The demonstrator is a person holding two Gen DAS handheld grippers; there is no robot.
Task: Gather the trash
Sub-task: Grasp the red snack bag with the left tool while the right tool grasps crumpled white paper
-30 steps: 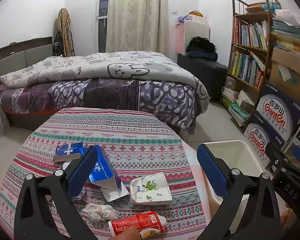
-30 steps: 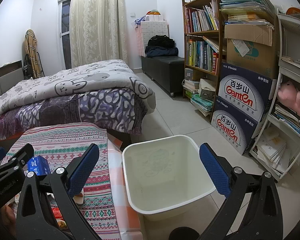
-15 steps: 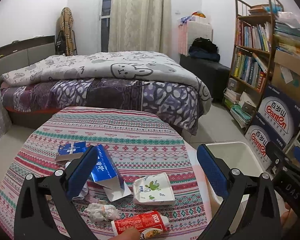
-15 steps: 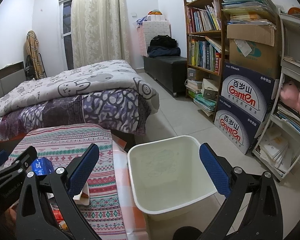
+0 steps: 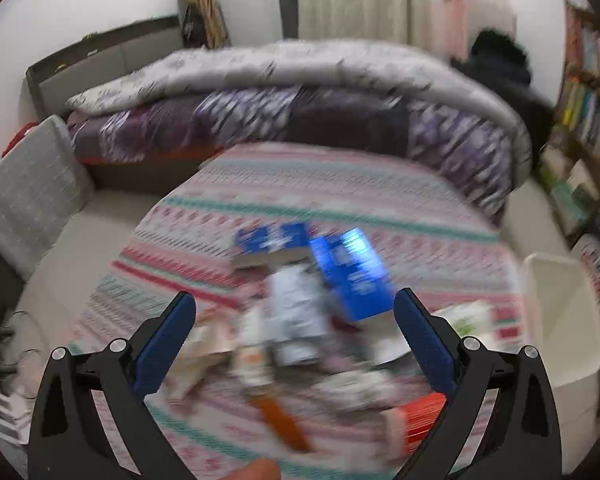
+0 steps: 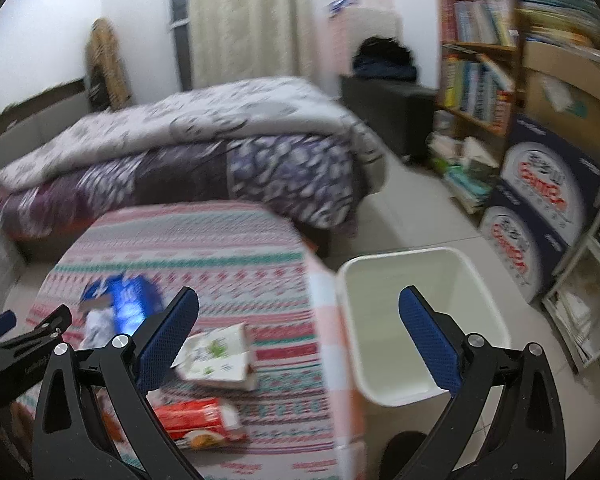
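Note:
Trash lies on a round table with a patterned cloth: a blue carton, a flat blue box, a white packet, a red packet and a white paper box with green print. A white bin stands on the floor right of the table. My left gripper is open above the trash pile. My right gripper is open, empty, over the table's right edge, between the paper box and the bin. Both views are blurred.
A bed with a grey and purple quilt stands behind the table. A bookshelf and stacked water cartons line the right wall. A grey cushion is at the left.
Both grippers have swung left and tilted down. The left one now faces the trash pile squarely. The right one now shows the table and trash as well as the bin.

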